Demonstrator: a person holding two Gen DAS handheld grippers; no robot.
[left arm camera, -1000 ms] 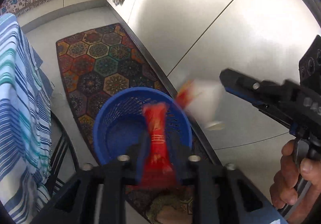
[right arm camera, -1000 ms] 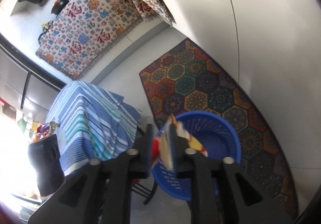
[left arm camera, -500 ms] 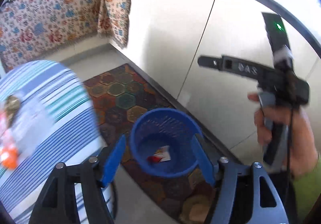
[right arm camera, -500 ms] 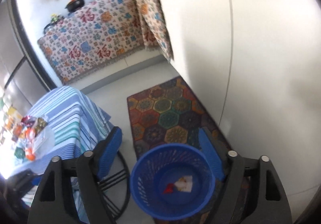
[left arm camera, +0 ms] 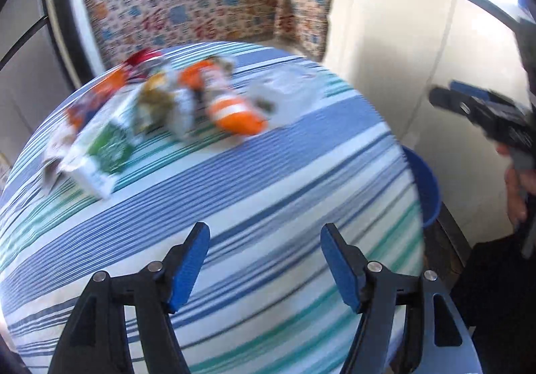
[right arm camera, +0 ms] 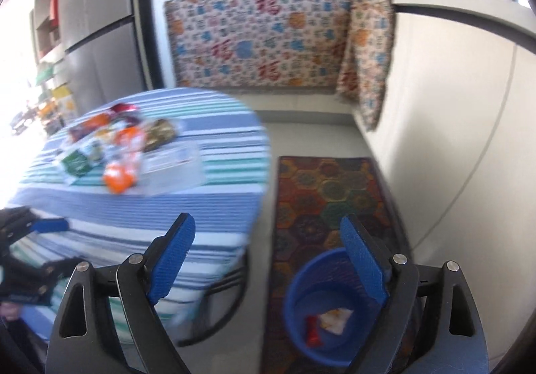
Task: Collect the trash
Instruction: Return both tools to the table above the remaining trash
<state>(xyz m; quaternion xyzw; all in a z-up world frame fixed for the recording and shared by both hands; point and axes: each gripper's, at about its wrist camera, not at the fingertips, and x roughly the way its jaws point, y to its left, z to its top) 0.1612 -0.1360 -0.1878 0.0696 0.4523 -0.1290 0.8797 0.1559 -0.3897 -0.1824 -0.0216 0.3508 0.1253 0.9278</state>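
Several snack wrappers lie in a blurred pile (left arm camera: 160, 113) on the far part of the striped table (left arm camera: 251, 206); an orange packet (left arm camera: 234, 113) and a clear plastic bag (left arm camera: 284, 96) are nearest its right side. My left gripper (left arm camera: 264, 260) is open and empty above the table's near part. My right gripper (right arm camera: 268, 260) is open and empty, over the floor beside the table. The blue basket (right arm camera: 294, 310) stands on the floor below it and holds a red wrapper (right arm camera: 312, 330) and a white-yellow wrapper (right arm camera: 335, 318). The pile (right arm camera: 117, 146) shows in the right wrist view too.
A patterned rug (right arm camera: 331, 186) lies under the basket along a white cabinet wall (right arm camera: 452, 139). A counter draped in patterned cloth (right arm camera: 258, 46) stands at the back with pots on top. The basket's rim (left arm camera: 425, 183) peeks from behind the table's right edge.
Both grippers opened and dropped their wrappers into the blue basket, then swung up and left from the basket toward the striped table. The left gripper is now over the table.
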